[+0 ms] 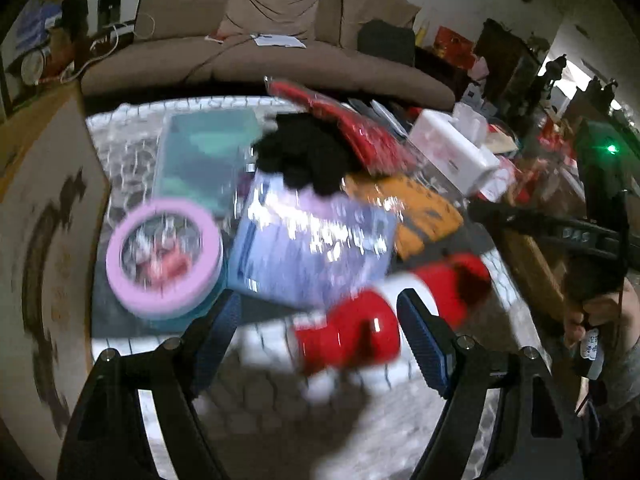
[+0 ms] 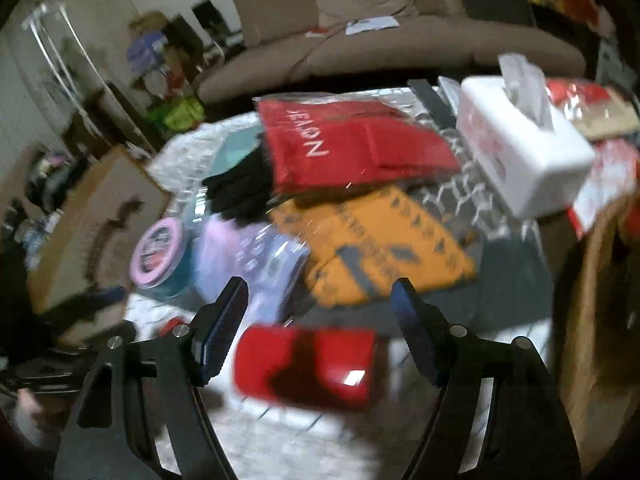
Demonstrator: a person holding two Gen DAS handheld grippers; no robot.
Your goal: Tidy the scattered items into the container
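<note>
Left gripper (image 1: 320,322): jaws apart, nothing between the pads. A red cup (image 1: 352,340) lies on its side on the desk (image 1: 280,420), in the gap between the two jaws and slightly toward the right one, not touched. Its long axis seems to run left-right across the view, so roughly across the jaw gap; blur makes this uncertain.

Further along in that view a second red item (image 1: 456,280) sits just past the right jaw. I cannot tell whether it is a separate cup or part of the same thing.

Right gripper (image 2: 320,300): jaws apart, empty. A red cup (image 2: 308,364) lies directly below the gap, long axis left-right, dark mouth apparently toward the left.

Judgement: each hand is lined up on a red item. The right one looks better centred.

Hard to make out:
- Both views are smeared by motion.
- The container is not certain. A cardboard box (image 1: 44,240) at the far left is the likely one, but its opening is cut off.
- The pile behind, with the pink-lidded tin (image 1: 164,256) and plastic-wrapped packets (image 1: 312,240), overlaps, with edges unclear.
</note>
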